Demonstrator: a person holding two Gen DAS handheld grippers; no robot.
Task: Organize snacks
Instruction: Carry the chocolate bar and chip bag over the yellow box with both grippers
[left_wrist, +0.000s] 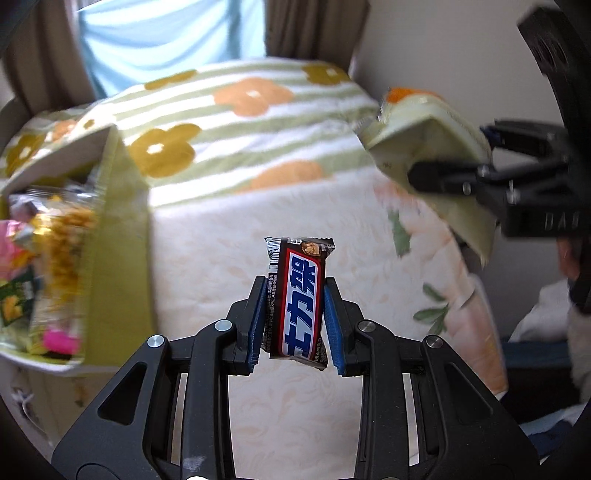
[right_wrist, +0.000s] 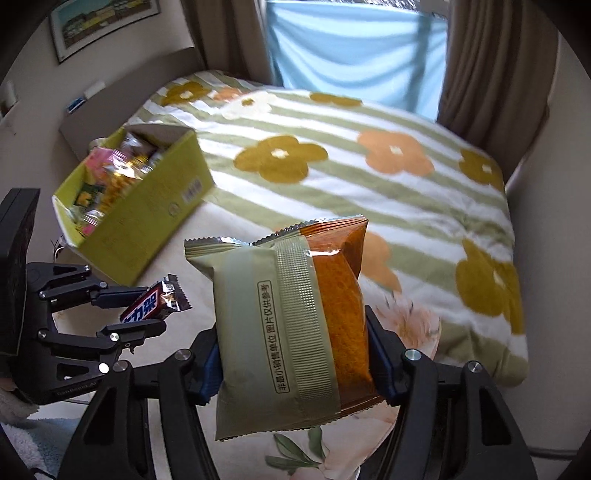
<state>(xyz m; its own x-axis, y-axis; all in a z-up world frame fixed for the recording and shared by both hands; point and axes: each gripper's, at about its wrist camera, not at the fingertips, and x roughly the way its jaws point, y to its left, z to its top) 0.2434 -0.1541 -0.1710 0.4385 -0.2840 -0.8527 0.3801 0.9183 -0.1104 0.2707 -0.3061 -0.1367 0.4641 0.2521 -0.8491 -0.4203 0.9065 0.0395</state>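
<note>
My left gripper (left_wrist: 295, 317) is shut on a brown chocolate bar (left_wrist: 299, 295) with a blue and white label and holds it upright above the bed; this gripper and bar (right_wrist: 151, 304) also show at the left of the right wrist view. My right gripper (right_wrist: 295, 354) is shut on a pale green and orange snack bag (right_wrist: 284, 332), held upright above the bed; the bag (left_wrist: 424, 147) shows at the right of the left wrist view. A yellow-green cardboard box (right_wrist: 155, 221) full of mixed snack packets lies on the bed to the left, also seen in the left wrist view (left_wrist: 110, 240).
The bed carries a green-striped flowered blanket (right_wrist: 369, 166) over a cream floral cover (left_wrist: 295, 206). A window with a blue curtain (right_wrist: 351, 48) and brown drapes lies beyond. A headboard shelf (right_wrist: 110, 96) and a framed picture (right_wrist: 99, 18) are at the far left.
</note>
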